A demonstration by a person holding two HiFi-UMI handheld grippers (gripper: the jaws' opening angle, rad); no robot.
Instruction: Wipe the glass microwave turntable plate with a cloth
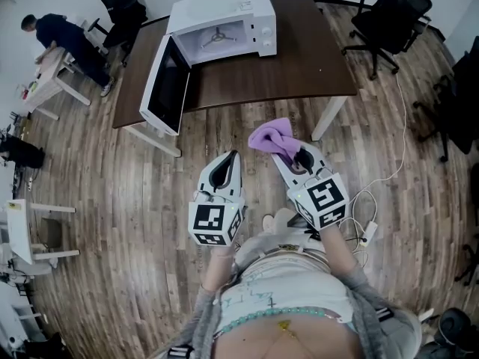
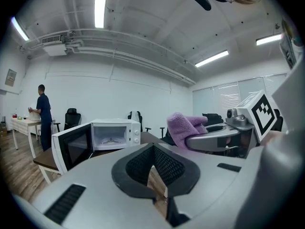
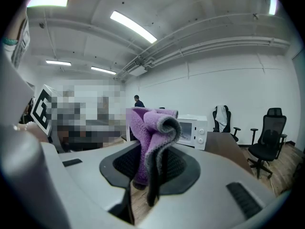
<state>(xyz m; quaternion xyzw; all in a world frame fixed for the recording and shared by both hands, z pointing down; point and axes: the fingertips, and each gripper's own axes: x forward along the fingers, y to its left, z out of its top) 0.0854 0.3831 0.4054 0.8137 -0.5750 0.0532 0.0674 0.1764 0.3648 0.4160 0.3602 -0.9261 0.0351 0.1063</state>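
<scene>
Two grippers are held side by side over the wooden floor (image 1: pixel 135 200), short of the dark table (image 1: pixel 299 58). The right gripper (image 1: pixel 288 155) pinches a purple cloth (image 1: pixel 269 135) between its jaws. In its own view the cloth stands upright, folded over at the top, with a grey edge hanging down in front. The left gripper (image 1: pixel 228 159) has its jaws pressed together at the tips with nothing between them, and only floor shows through the gap behind the pads.

On the table sits a white microwave (image 1: pixel 224 21) with its door (image 1: pixel 166 88) swung wide open toward the person's left. Inside, a three-armed turntable support (image 1: pixel 215 37) shows, but I cannot make out a glass plate in any view. At the far left another person (image 1: pixel 63 40) bends over a light desk, and black office chairs (image 1: pixel 389 13) stand beyond the table.
</scene>
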